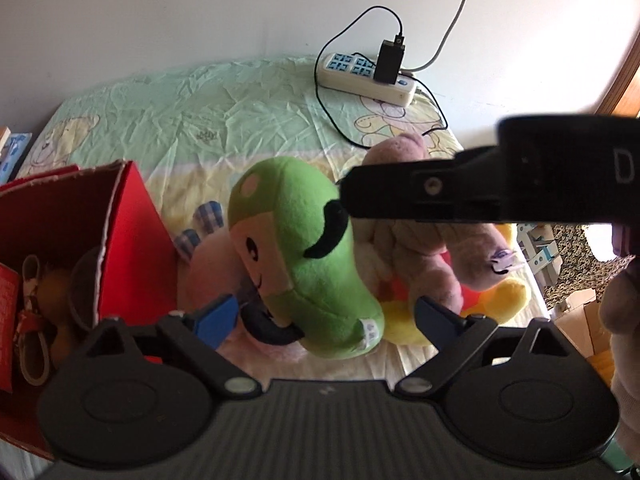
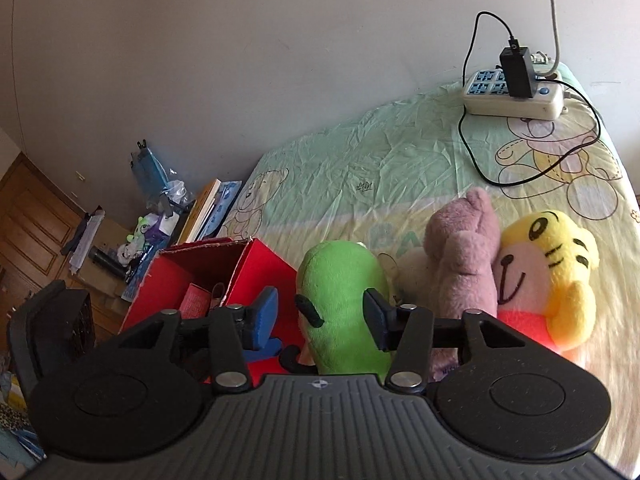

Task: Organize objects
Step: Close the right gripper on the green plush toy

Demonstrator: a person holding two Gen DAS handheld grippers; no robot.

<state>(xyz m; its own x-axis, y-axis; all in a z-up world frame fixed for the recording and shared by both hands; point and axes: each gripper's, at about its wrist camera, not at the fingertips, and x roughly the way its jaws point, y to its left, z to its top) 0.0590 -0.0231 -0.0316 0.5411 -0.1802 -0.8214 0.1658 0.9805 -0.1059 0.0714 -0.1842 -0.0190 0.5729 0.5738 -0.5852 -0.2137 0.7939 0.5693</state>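
Note:
A green plush toy [image 1: 316, 264] with a black moustache stands on the bed, beside an open red box [image 1: 120, 240]. My left gripper [image 1: 326, 316] is open, its blue pads on either side of the toy's lower end without closing on it. In the right wrist view my right gripper [image 2: 320, 314] straddles the green plush [image 2: 344, 308]; its fingers touch the toy's sides. The right gripper's finger [image 1: 420, 196] crosses above the toy in the left wrist view. A mauve plush [image 2: 464, 256] and a yellow tiger plush [image 2: 556, 272] lie to the right.
The red box [image 2: 256, 276] holds small items, among them a tan toy [image 1: 60, 300]. A white power strip [image 2: 516, 96] with a black charger and cables sits at the far end of the bed [image 2: 360, 160]. Books and clutter [image 2: 160, 224] lie off the bed's left side.

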